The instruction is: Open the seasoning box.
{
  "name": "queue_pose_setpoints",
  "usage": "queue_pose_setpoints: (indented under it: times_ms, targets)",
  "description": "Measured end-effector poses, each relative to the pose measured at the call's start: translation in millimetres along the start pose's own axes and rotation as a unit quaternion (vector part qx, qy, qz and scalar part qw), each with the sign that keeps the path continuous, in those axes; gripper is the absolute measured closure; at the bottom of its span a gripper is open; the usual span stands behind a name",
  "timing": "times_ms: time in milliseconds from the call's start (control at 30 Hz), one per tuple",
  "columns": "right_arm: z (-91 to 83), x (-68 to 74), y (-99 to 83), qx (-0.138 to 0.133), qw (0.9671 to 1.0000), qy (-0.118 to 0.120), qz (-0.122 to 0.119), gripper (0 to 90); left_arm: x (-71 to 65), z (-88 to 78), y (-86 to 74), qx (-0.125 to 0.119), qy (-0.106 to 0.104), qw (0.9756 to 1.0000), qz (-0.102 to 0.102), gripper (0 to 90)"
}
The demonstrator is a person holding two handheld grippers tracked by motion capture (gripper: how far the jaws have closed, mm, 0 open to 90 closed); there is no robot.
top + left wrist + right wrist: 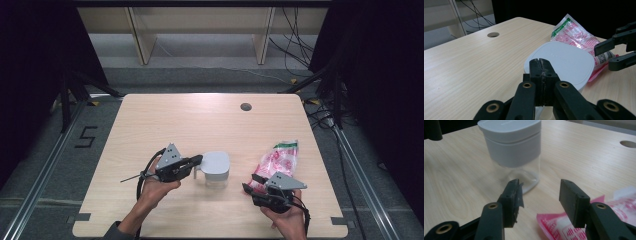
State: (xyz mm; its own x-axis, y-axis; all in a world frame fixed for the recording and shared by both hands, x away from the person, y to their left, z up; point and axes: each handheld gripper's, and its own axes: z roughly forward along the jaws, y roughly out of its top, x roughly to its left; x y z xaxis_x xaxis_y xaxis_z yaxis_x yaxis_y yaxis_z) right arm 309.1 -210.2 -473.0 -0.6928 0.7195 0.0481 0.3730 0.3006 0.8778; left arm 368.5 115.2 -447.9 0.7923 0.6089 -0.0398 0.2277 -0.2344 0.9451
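A clear container with a white lid stands upright near the middle of the table's front half. My left gripper comes at it from the left with its jaws pressed together, their tips against the lid's rim; I cannot tell if anything thin is pinched between them. To the right lies a pink and white plastic bag. My right gripper stands open at the bag's near end, its pads apart and off the bag, pointing toward the container.
The wooden table has a round cable hole at the far right. Beyond the far edge stand wooden shelf legs, with loose cables on the floor.
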Motion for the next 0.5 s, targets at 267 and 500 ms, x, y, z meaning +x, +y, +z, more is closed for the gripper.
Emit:
queue_pose_setpoints:
  times_ms: [267, 500]
  targets:
    - [5.0, 0.3, 10.2, -0.02, 0.9996, 0.01, -0.015, 72.2, -0.4, -0.5, -1.3, -0.002, 0.001, 1.0, -0.005, 88.9]
    - [9.8, 0.8, 20.7, -0.036, 0.9985, 0.029, -0.029, 89.2, -0.6, -0.7, -1.2, -0.001, 0.003, 1.0, -0.003, 89.0]
